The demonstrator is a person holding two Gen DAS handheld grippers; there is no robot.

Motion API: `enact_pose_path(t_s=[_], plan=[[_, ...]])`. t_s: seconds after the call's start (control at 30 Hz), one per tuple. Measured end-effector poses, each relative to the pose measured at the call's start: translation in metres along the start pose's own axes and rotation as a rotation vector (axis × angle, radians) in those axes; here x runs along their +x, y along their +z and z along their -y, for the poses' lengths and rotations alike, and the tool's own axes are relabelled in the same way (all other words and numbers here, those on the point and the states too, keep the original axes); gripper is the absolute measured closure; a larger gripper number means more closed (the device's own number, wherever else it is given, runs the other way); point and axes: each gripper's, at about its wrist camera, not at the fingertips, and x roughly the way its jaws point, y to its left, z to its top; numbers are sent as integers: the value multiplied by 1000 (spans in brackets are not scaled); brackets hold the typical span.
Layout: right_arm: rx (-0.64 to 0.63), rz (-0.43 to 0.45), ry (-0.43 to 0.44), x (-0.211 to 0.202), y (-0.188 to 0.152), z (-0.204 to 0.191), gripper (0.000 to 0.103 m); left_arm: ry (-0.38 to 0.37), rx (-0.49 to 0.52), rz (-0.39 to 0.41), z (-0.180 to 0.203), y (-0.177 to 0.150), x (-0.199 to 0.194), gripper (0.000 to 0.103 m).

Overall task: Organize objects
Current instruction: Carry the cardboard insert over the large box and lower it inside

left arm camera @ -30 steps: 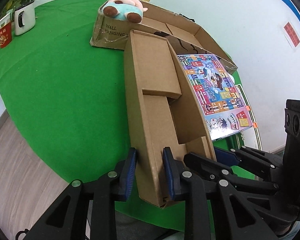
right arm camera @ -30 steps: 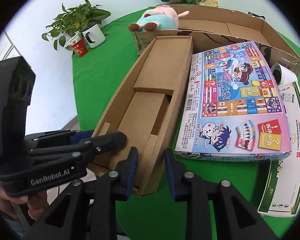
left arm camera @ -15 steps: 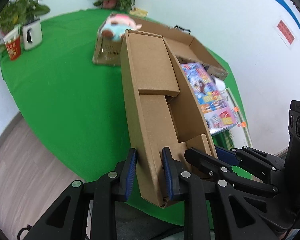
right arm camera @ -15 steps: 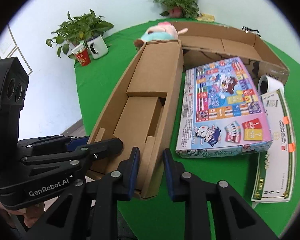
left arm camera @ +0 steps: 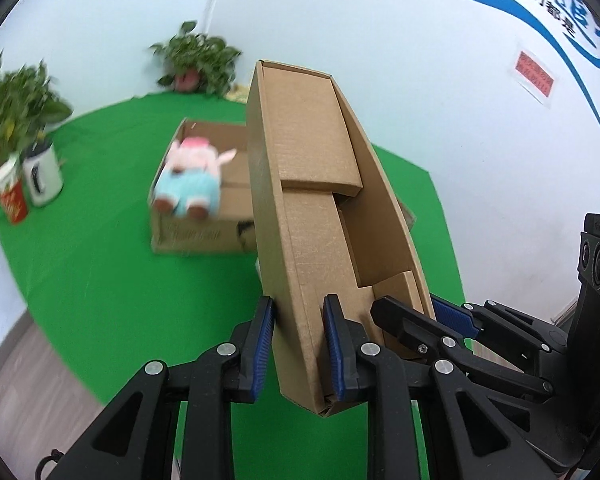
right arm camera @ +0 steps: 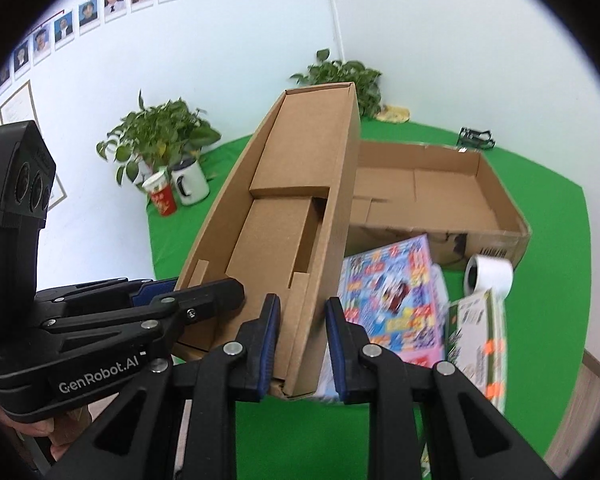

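A long, open brown cardboard box (left arm camera: pixel 320 216) hangs tilted above the green table (left arm camera: pixel 100 280), with its far end higher. My left gripper (left arm camera: pixel 299 326) is shut on the near end of the box's left wall. My right gripper (right arm camera: pixel 302 320) is shut on the near end of the right wall (right arm camera: pixel 332 216). Each gripper shows in the other's view: the right gripper (left arm camera: pixel 420 316) at the box's right corner, the left gripper (right arm camera: pixel 204 292) at its left corner. A folded cardboard insert lies inside the box.
A wide flat carton (right arm camera: pixel 440 200) sits behind, with a plush toy (left arm camera: pixel 192 176) on its left edge. Under the box's right side lie a colourful board game (right arm camera: pixel 392 292), a white roll (right arm camera: pixel 488 276) and a green-white flat pack (right arm camera: pixel 476 328). Potted plants, a mug (left arm camera: pixel 42 178) and a red cup (left arm camera: pixel 10 200) stand far left.
Both grippers have risen with the box, lifting it off the table and tipping its far end up. The board game and the table now sit lower and farther away.
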Motion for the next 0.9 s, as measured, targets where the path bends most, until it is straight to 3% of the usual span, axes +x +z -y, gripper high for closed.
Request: enact_pose_path(t_s=[0.43,0.9], plan=[[8,81,-67,11,89,51,81,-50,82,87,33,114,39,81],[-6,73,-46,51,152,74,81,-40,67,101,13,195,77,81]])
